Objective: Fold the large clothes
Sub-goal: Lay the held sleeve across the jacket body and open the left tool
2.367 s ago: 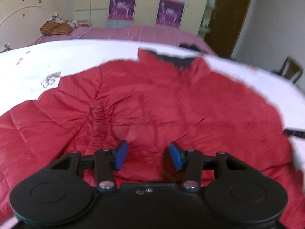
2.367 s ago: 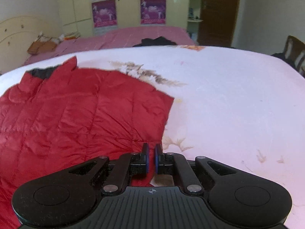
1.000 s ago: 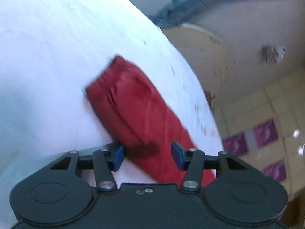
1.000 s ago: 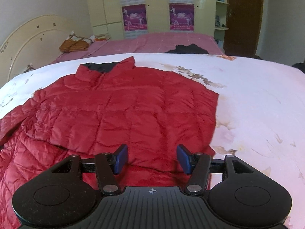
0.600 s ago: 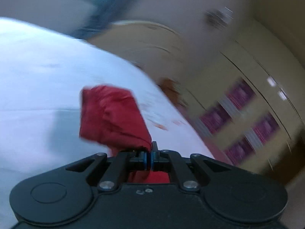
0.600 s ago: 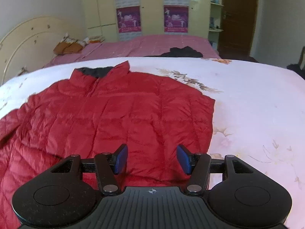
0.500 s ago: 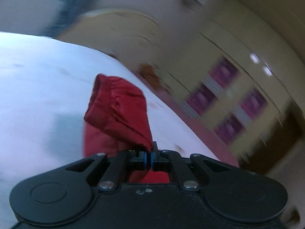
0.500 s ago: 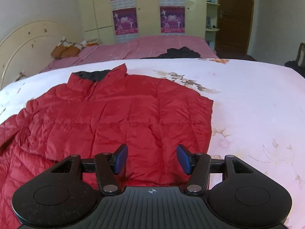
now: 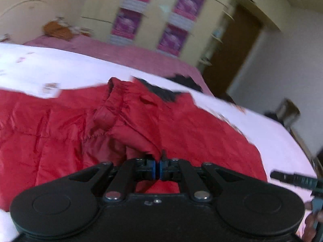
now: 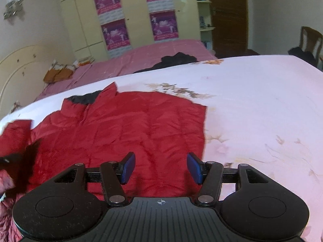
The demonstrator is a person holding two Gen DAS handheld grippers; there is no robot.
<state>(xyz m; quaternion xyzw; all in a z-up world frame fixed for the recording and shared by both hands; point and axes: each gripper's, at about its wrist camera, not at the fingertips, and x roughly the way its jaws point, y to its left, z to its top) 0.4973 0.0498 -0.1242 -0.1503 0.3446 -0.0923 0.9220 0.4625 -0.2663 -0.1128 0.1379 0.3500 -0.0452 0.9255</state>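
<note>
My left hand-held gripper is clamped tight on the sleeve of the red jacket, its blue pads pinching a fold of the cloth near the cuff end. The sleeve is lifted and rises from the jaws over the body of the jacket, with its gathered cuff toward the dark collar. The left wrist view is smeared, so I cannot tell exactly how much of the sleeve is off the fabric beneath. My right hand-held gripper is open, its blue pads wide apart with nothing between them, and it hovers over the near hem of the jacket by its right edge. The jacket lies spread flat on the bed, on a white floral cover, its collar pointing to the far edge of the bed and its right side ending in a straight folded line well short of the bed's right edge. Beyond the far edge is a pink bed with a dark garment on it, and cupboards with purple posters behind.
</note>
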